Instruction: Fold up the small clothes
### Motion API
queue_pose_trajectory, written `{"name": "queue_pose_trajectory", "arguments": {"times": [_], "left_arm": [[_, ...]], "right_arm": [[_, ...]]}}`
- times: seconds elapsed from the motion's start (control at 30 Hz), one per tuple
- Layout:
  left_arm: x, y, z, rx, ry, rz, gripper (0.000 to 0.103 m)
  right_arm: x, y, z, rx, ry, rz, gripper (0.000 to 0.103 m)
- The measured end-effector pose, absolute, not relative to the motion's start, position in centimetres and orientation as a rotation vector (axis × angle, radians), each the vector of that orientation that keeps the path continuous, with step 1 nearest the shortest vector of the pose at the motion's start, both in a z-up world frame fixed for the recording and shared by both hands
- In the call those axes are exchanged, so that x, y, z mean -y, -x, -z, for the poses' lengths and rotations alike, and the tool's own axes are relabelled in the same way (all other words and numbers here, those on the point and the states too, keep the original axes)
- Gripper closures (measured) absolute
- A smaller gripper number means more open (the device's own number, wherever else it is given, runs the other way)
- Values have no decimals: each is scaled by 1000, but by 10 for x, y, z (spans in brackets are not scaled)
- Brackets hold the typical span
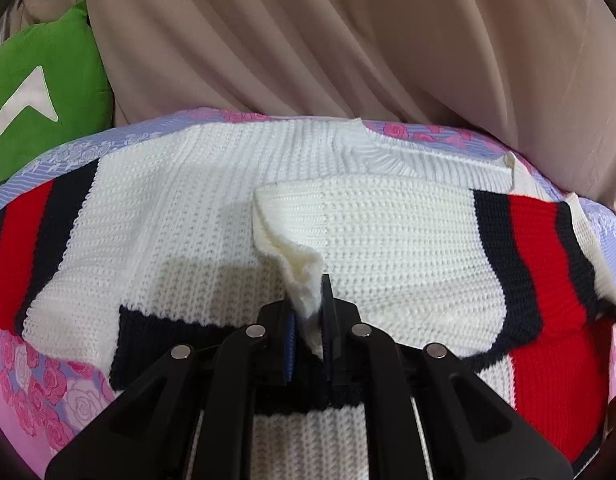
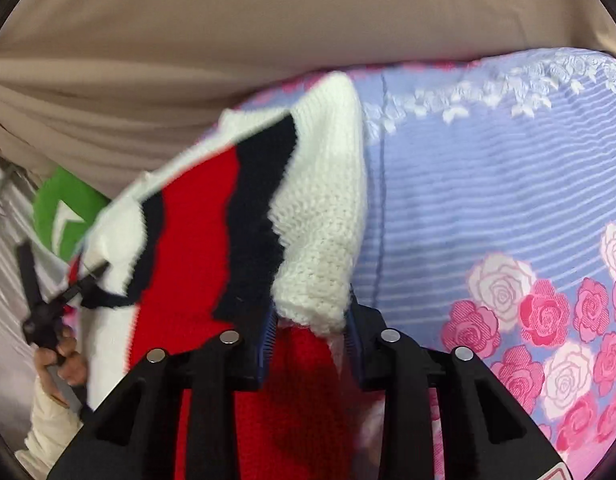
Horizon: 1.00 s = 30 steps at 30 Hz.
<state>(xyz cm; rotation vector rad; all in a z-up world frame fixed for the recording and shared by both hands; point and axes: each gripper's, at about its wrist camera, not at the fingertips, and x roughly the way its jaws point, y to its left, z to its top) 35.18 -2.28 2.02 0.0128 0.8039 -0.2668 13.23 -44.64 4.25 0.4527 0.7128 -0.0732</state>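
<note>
Sweater (image 1: 179,216) spread on floral bedsheet (image 2: 488,168). Left claw (image 1: 308,320) pinched on white fold. Right claw (image 2: 312,320) clamping white knit edge, lifted; left-wrist view only: flat layout.

Home bedroom: rose-print bedsheet (image 2: 508,168), beige curtain (image 1: 308,40), green cushion (image 1: 47,80).

Left gripper (image 1: 308,312) low at centre of its own view, jaws nearly together, pinching a fold of white knit sweater (image 1: 303,280). Right gripper (image 2: 312,320) likewise low centre, clamped on a thicker bunch. Left hand (image 2: 61,360) at lower left, cream sleeve (image 2: 47,432) below.
</note>
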Motion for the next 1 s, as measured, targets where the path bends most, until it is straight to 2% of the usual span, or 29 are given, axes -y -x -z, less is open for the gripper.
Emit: {"name": "queue_pose_trajectory", "arguments": {"times": [0.07,0.13,0.2,0.27,0.33,0.37,0.43,0.57,0.7,0.83,0.87,0.93,0.97,1.0], "left_arm": [[17,-348,-19,-803,-13,276,92],[16,-348,-19,-805,-6,286,91],[17,-345,-20,-801,-14,284,88],[8,-333,-27,-793,9,305,83],[-19,-316,-40,-764,63,305,69],[-35,-311,-46,-745,85,292,52],[-82,-300,-59,-693,146,222,33],[-191,-311,-62,-702,255,-9,30],[-312,-340,-38,-776,449,-211,30],[-395,-355,-14,-787,668,-287,32],[-408,-359,-8,-784,712,-289,40],[-416,-367,-8,-766,732,-304,64],[-418,-373,-8,-776,739,-295,93],[-417,-376,-11,-782,741,-302,95]], "right_arm": [[447,-122,-50,-674,-412,108,80],[458,-135,-23,-788,-389,187,79],[461,-135,-22,-791,-429,179,78],[450,-129,-37,-748,-430,191,72],[429,-118,-51,-717,-346,206,71],[417,-112,-56,-702,-310,199,71],[398,-104,-60,-701,-298,144,68],[359,-83,-54,-738,-302,9,60],[321,-90,-40,-802,-305,-79,57],[303,-103,-20,-852,-282,-98,55],[303,-108,-14,-861,-281,-87,55],[299,-106,-11,-858,-287,-78,55],[297,-104,-11,-852,-287,-80,54],[298,-102,-11,-847,-292,-82,53]]}}
